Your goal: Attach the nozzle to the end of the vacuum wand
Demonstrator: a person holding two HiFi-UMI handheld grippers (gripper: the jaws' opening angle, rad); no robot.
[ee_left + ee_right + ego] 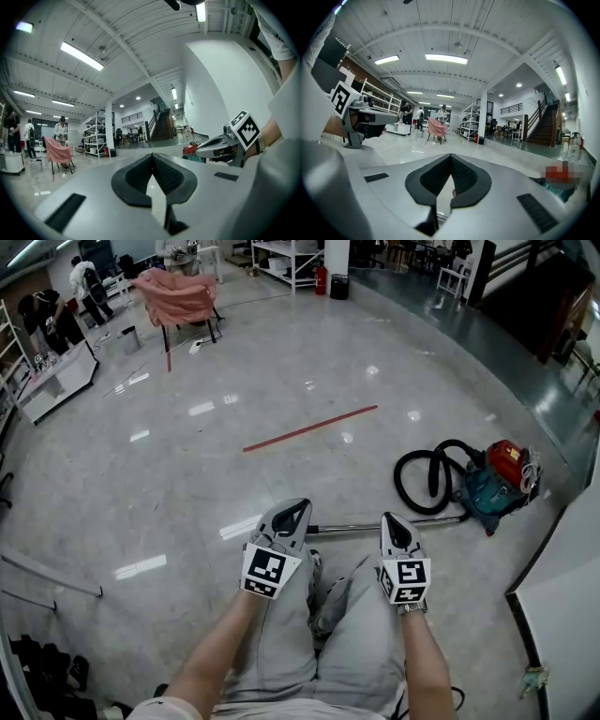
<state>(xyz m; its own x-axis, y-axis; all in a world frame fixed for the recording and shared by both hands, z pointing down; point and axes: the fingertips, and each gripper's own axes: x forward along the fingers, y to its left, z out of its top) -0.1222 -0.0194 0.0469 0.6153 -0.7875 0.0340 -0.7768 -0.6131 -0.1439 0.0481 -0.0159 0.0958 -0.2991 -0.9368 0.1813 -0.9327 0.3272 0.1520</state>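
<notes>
A red and teal vacuum cleaner (499, 481) sits on the floor at the right, with its black hose (422, 479) coiled beside it. Its metal wand (375, 526) lies flat on the floor, running left from the hose and passing behind my two grippers. I cannot make out a nozzle in any view. My left gripper (294, 509) and right gripper (391, 520) are held level side by side above my knees. Both are shut with nothing between the pads (161, 174) (459, 176). In the left gripper view the right gripper (220, 145) shows, with the vacuum cleaner (190, 149) behind it.
A red tape line (309, 428) crosses the glossy floor ahead. A chair draped in pink cloth (176, 296) stands far back, with people (89, 287) near a white bench at the far left. A white wall (562, 606) closes the right side. Dark shoes (42, 667) lie at the bottom left.
</notes>
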